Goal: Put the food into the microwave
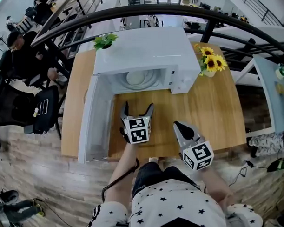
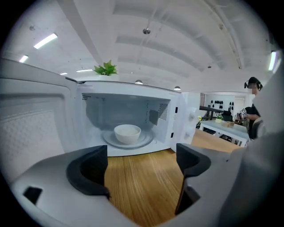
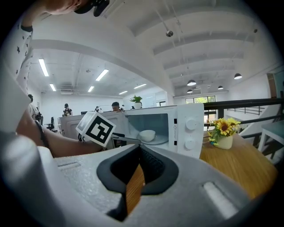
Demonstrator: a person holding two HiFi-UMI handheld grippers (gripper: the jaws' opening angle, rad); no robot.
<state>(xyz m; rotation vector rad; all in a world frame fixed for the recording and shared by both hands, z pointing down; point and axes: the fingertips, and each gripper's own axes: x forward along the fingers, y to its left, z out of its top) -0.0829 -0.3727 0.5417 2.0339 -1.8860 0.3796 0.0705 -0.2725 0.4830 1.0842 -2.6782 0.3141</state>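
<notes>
A white bowl (image 2: 127,133) sits on the turntable inside the white microwave (image 1: 144,52), which stands at the back of the wooden table (image 1: 216,112). The bowl (image 3: 147,135) also shows through the opening in the right gripper view. The microwave door (image 1: 93,119) hangs wide open to the left. My left gripper (image 1: 137,110) hovers over the table just in front of the opening, jaws open and empty. My right gripper (image 1: 184,129) is lower right near the table's front edge, its jaws shut on nothing.
A vase of sunflowers (image 1: 211,63) stands right of the microwave. A small green plant (image 1: 104,41) sits on the microwave's top left corner. A black chair (image 1: 39,109) and a seated person are left of the table. A railing runs behind.
</notes>
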